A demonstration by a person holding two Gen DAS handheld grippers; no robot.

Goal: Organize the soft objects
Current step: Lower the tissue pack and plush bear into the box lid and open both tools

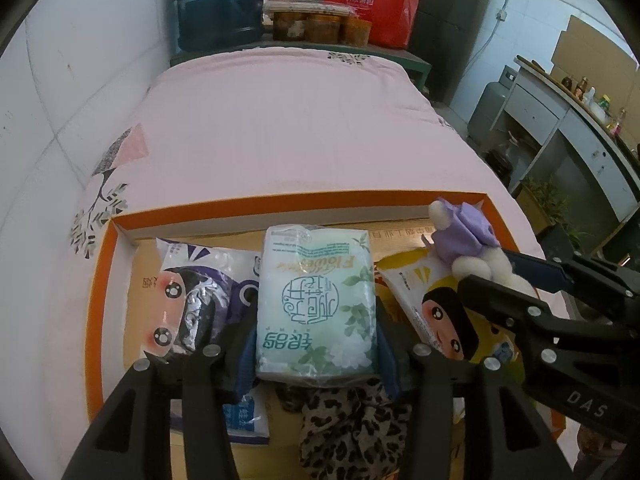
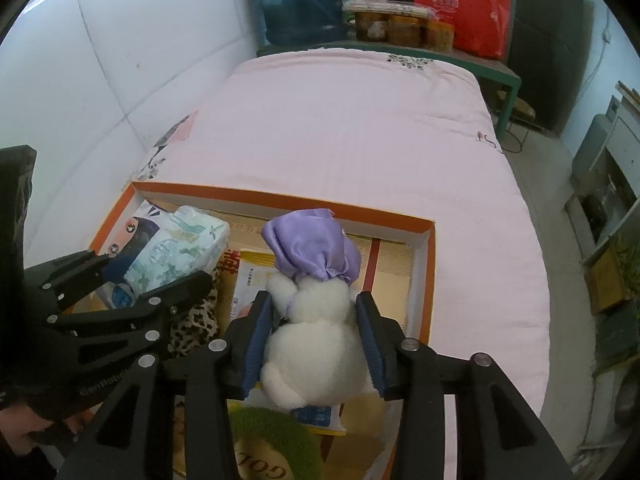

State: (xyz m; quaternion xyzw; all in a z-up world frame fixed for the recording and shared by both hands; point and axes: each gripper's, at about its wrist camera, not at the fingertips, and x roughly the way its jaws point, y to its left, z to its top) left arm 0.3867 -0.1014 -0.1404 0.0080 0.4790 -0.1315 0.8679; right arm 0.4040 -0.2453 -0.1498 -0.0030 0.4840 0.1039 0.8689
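My left gripper [image 1: 316, 344] clamps the green tissue pack [image 1: 316, 304], held over the orange box [image 1: 100, 280] above a leopard cloth [image 1: 352, 424]. My right gripper [image 2: 316, 344] pinches the white plush [image 2: 316, 352], purple-capped, over the yellow pack [image 2: 256, 276] in the same box.

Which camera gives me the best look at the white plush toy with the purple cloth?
The right wrist view: the plush toy sits centred between the right gripper fingers, body and purple cloth both plain, over the orange box. The left wrist view shows it only small at the right edge, partly hidden behind that gripper.
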